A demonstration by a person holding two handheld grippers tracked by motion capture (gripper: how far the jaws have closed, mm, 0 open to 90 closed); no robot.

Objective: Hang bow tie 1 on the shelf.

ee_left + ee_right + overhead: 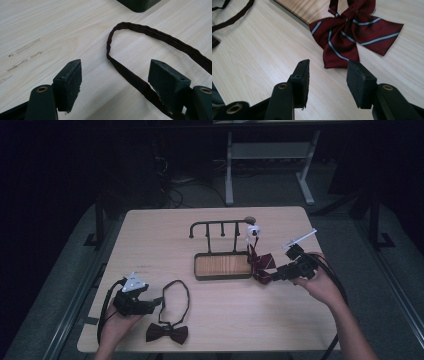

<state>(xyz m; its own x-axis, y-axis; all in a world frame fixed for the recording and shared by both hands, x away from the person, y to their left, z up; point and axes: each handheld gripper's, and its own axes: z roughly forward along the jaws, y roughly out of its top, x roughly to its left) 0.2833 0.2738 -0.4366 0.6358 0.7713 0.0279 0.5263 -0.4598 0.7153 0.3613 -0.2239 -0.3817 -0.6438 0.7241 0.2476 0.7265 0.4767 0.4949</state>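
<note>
A dark brown bow tie (pixel 167 333) lies near the table's front edge, its neck strap (pixel 176 301) looped out toward the rack. My left gripper (pixel 156 303) is open beside that strap; in the left gripper view the strap (pixel 130 75) runs between the jaws toward the right one. A red striped bow tie (pixel 261 264) hangs from the rack's right end and rests on the table. My right gripper (pixel 274 277) is open just short of it, and the striped tie (pixel 352 35) lies spread ahead of its jaws, untouched.
A dark metal hook rack (pixel 222 227) on a wooden-floored base (pixel 222 266) stands mid-table. A white tag or clip (pixel 253 231) sits at the rack's right end. The table's front edge (pixel 210 351) is close to the brown tie. Desk legs (pixel 229 170) stand beyond.
</note>
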